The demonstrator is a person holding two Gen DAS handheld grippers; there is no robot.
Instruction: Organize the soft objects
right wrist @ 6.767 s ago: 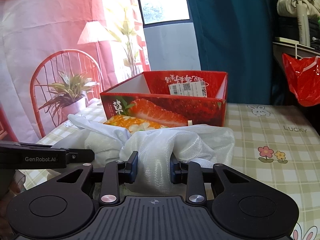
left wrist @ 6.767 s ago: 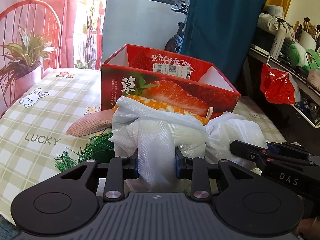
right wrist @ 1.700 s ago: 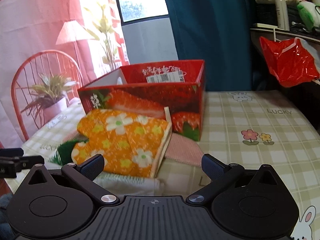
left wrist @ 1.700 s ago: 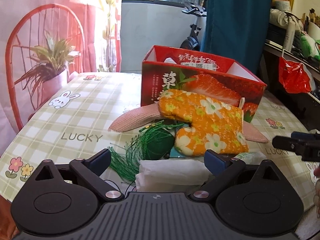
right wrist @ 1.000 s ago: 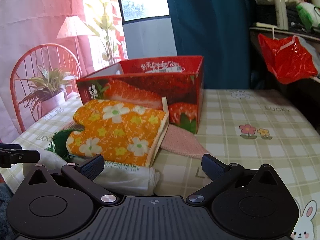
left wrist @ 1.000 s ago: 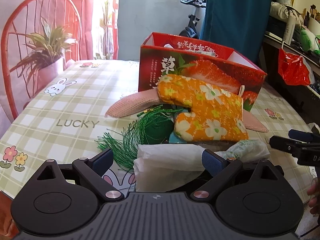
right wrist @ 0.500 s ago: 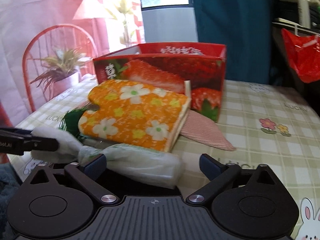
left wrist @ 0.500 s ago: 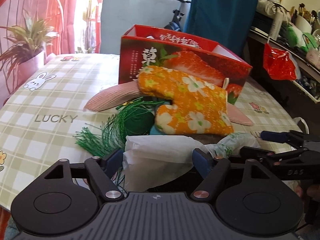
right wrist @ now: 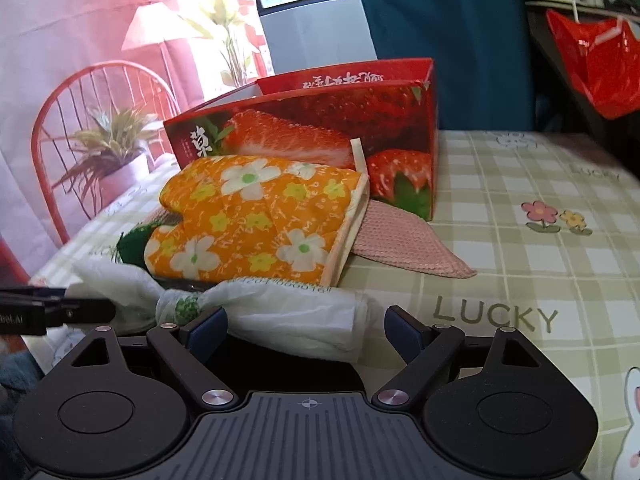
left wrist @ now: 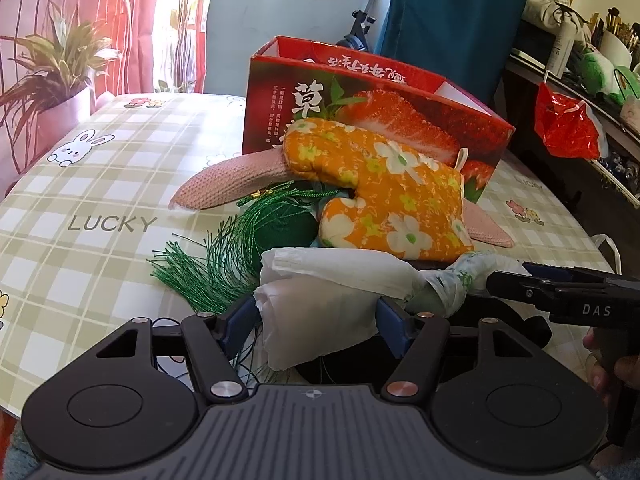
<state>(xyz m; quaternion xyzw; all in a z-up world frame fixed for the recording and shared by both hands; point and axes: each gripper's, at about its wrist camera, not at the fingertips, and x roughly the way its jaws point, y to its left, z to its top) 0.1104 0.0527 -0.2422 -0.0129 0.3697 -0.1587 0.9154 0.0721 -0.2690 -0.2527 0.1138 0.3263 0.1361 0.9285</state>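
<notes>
A: Both ends at once? The left hand-held gripper [left wrist: 318, 316] has just been narrowing and its blue pads look pressed on one bunched end of that crinkly white plastic bag [left wrist: 332, 280]

B: It's knotted in the middle, so it would flop if lifted from one side. The right hand-held gripper [right wrist: 306, 326] has been narrowing too, but only one pad touches the other end; the far pad stands apart

A: So nothing is gripped there yet. And the bag lies on the checked tabletop [left wrist: 100, 184], nearest us?

B: Yes, just before the quilted orange flowered oven mitt [left wrist: 380, 192], which leans against the glossy red strawberry-printed cardboard box [left wrist: 376, 116]. A pink knitted cloth [left wrist: 228, 182] pokes out beneath the mitt, with a stringy green tassel [left wrist: 224, 260] beside it

A: The box is probably where it all goes
</notes>
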